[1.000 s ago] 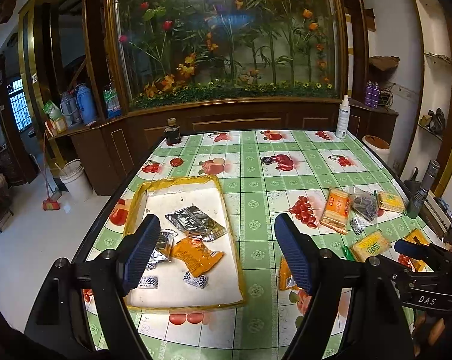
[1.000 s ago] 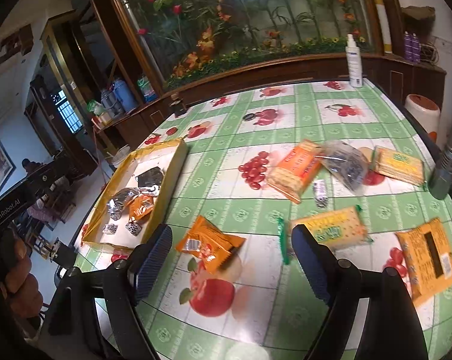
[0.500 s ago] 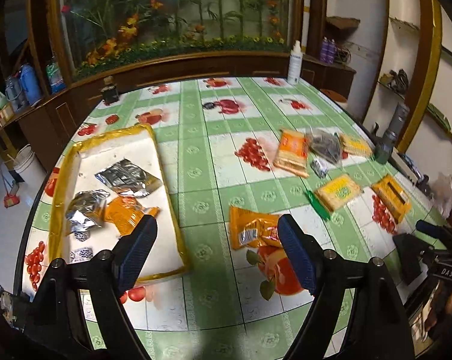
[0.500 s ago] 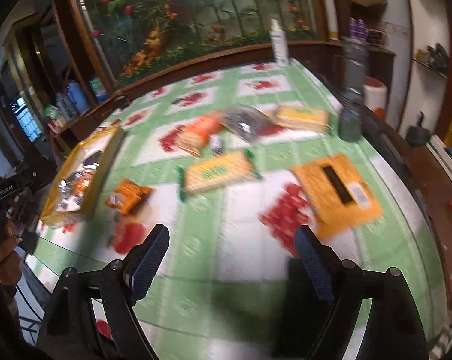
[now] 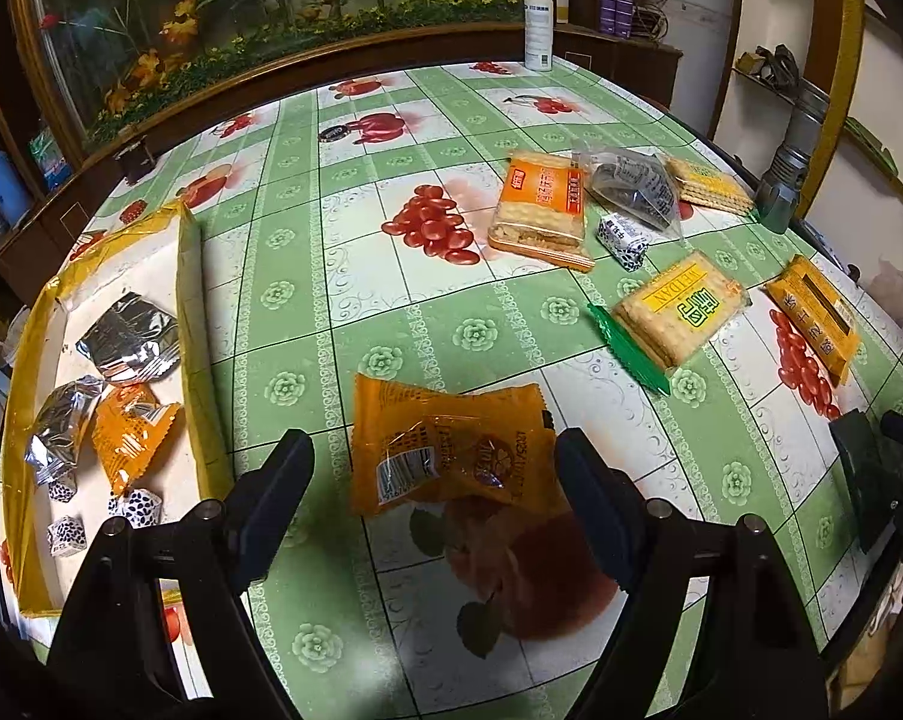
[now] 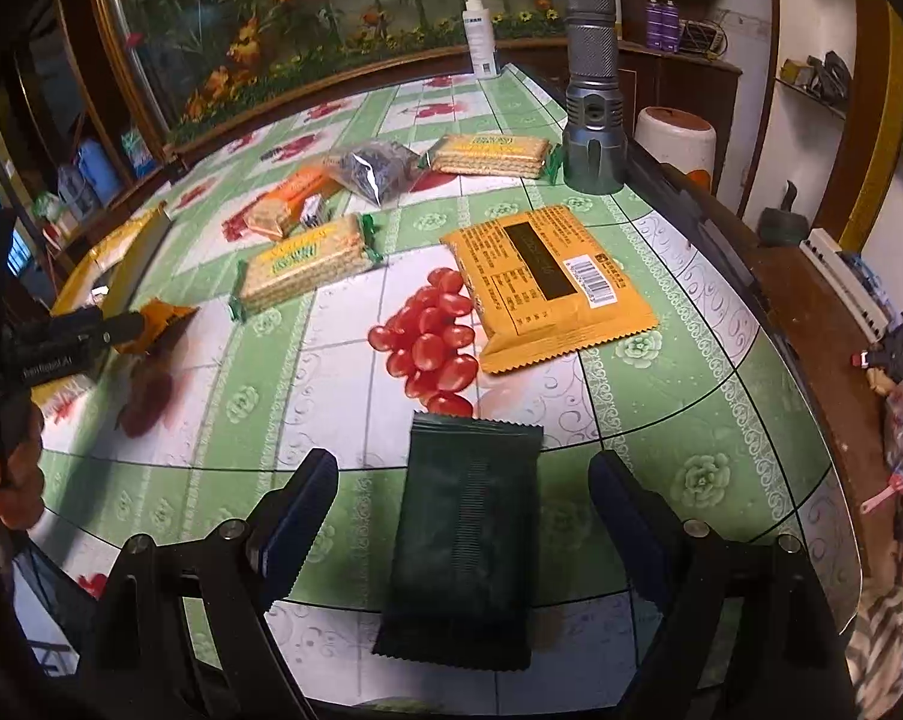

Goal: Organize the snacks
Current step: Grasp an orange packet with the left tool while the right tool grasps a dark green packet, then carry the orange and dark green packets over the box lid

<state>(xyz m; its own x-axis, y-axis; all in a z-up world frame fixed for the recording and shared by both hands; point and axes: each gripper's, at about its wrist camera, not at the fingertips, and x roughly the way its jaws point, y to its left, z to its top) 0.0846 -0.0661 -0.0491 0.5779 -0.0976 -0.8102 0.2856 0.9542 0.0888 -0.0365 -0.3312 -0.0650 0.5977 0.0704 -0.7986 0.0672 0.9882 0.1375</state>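
Note:
An orange snack packet lies flat on the green fruit-print tablecloth between the fingers of my left gripper, which is open; neither pad presses on it. A dark green packet lies near the table's front edge between the fingers of my right gripper, also open, with gaps on both sides. At the left stands the yellow-rimmed tray with several silver, orange and small wrapped snacks in it. In the right wrist view the left gripper shows at the far left, held by a hand.
Loose on the cloth lie an orange cracker pack, a clear bag of dark snacks, two yellow cracker packs, a flat orange packet and a small wrapped candy. A metal flashlight and spray bottle stand at the back right.
Both grippers have come down toward the table. The left swung right from over the tray to the orange packet. The right swung right to the dark green packet at the table's edge.

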